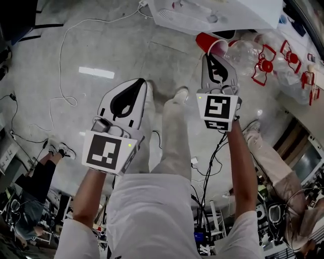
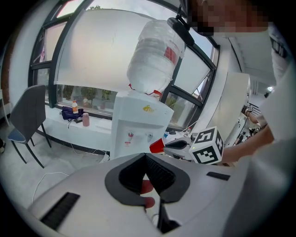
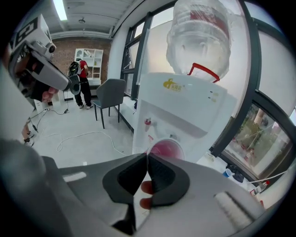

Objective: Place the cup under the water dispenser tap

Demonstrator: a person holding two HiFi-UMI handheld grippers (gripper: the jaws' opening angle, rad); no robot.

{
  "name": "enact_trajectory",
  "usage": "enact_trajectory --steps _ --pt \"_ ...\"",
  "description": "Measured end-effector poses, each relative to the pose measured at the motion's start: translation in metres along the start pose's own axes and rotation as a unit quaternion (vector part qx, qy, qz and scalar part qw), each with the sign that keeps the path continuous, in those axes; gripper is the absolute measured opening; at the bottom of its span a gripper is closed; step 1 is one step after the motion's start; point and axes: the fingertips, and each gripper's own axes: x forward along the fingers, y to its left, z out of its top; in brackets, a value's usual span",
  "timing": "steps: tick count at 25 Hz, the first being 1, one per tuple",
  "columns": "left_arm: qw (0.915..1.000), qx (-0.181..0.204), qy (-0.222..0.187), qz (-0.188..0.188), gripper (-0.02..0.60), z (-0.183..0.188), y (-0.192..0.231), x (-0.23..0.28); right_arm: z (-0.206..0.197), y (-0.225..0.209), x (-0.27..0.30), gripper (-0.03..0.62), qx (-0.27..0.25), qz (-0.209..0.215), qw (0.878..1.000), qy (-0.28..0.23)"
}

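You're standing on a pale grey floor (image 1: 116,45); a grey chair (image 3: 111,90) is sitting at ten o'clock, beside windows (image 3: 134,51) letting daylight in.

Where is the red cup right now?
In the head view the red cup is upper right, pinched by the right gripper, close to the white water dispenser.

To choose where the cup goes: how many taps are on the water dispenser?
2: a red tap on the left of the water dispenser front, a second tap right of it; none seems hidden.
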Motion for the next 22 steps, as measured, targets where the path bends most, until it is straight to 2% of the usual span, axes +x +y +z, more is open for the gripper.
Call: enact_trajectory --steps 6,11,18,22 --pt "0.9999 -0.004 0.011 -0.006 0.002 -0.013 -0.001 0.017 -0.023 -0.001 0.031 0.020 -0.028 0.017 0.999 0.031" --pt "0.9998 -0.015 0.015 -0.003 0.002 -0.021 0.005 0.031 -0.040 -0.006 0.056 0.020 -0.080 0.037 0.994 0.057" --pt "0.9997 -0.015 0.018 -0.004 0.002 -0.032 0.011 0.046 -0.057 -0.006 0.087 0.020 -0.135 0.051 0.986 0.087" --pt "0.9996 -0.019 0.019 -0.006 0.002 -0.034 0.014 0.051 -0.071 -0.009 0.102 0.020 -0.171 0.051 0.976 0.123"
